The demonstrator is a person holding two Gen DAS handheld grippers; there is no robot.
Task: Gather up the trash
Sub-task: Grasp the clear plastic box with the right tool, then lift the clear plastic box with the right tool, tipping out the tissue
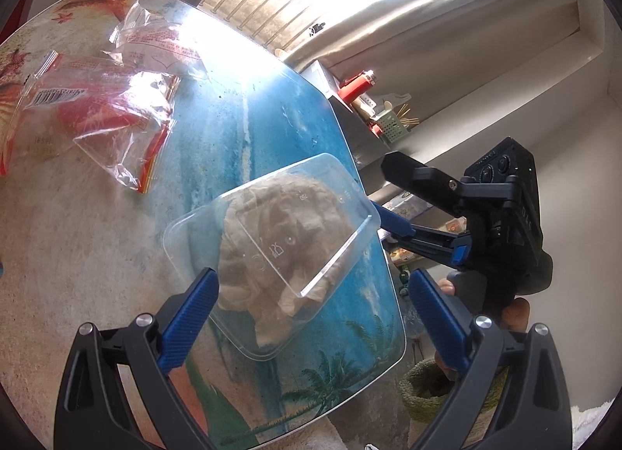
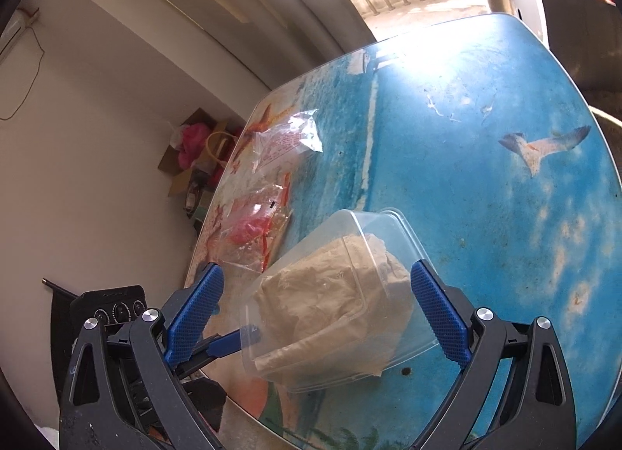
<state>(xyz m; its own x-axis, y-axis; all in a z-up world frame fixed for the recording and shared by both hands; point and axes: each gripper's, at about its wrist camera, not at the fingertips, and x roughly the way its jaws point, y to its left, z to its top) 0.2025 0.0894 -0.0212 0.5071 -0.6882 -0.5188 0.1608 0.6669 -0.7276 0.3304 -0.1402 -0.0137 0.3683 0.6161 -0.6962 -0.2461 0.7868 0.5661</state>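
A clear plastic container (image 1: 272, 251) lies upside down on the beach-print glass table (image 1: 272, 115), covering a crumpled beige paper wad (image 1: 268, 240). It also shows in the right wrist view (image 2: 334, 294). My left gripper (image 1: 313, 294) is open, its fingers on either side of the container's near end. My right gripper (image 2: 317, 294) is open around the container from the other side. Two clear plastic bags lie further off: one with red print (image 1: 105, 115) and one with small red text (image 1: 155, 45).
The table's right edge (image 1: 396, 294) drops to a green mat (image 1: 423, 391) on the floor. A shelf with a red lighter (image 1: 357, 86) and a green basket stands behind. Cardboard boxes and bags (image 2: 198, 154) sit on the floor by the wall.
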